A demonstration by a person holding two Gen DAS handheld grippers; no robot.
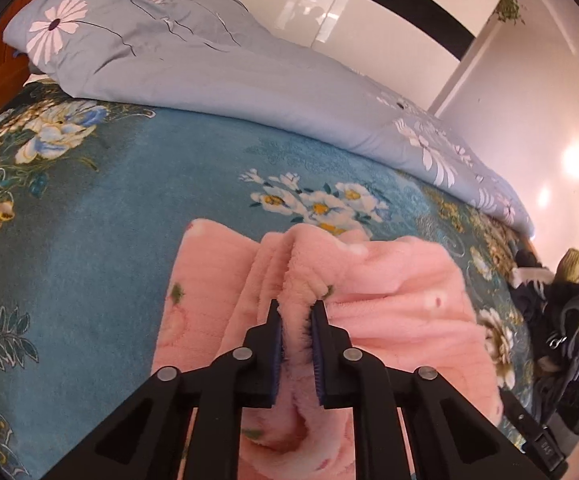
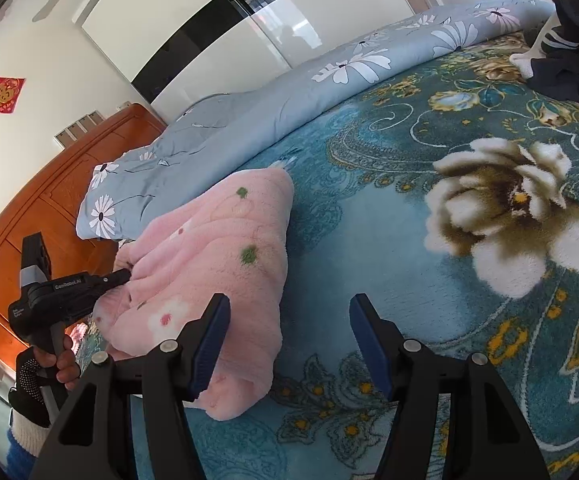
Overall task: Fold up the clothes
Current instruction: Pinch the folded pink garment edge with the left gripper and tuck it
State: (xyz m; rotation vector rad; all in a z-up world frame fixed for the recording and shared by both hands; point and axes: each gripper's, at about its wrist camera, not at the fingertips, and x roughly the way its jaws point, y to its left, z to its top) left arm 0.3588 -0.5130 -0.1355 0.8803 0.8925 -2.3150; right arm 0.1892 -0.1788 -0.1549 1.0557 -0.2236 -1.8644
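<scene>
Left wrist view, grasp: the left hand-held gripper (image 1: 296, 306) is clamped on a bunched ridge of the pink fleece garment (image 1: 389, 320).
Left wrist view, garment place: it lies on the bed (image 1: 129, 208), spreading from 12 o'clock round to 3 o'clock of the fingers, rumpled.
Left wrist view, surroundings: a grey-blue quilt (image 1: 217, 72) runs across the far side at 12 o'clock; a dark clothes pile (image 1: 561, 320) sits at 3 o'clock.
Right wrist view, grasp: the right hand-held gripper (image 2: 289, 336) stands wide apart, holding nothing, over bare bed cover.
Right wrist view, garment direction: the garment's near edge lies just beside the left finger, its bulk off at 10 o'clock.
Right wrist view, long axis: roughly 7 o'clock to 1 o'clock.
Right wrist view, other arm: the left hand-held gripper bites the garment's far side at 9 o'clock, held by a gloved hand (image 2: 45, 364).
Nearer arm, judged: the left already holds; the right is free, closest to the near edge.
</scene>
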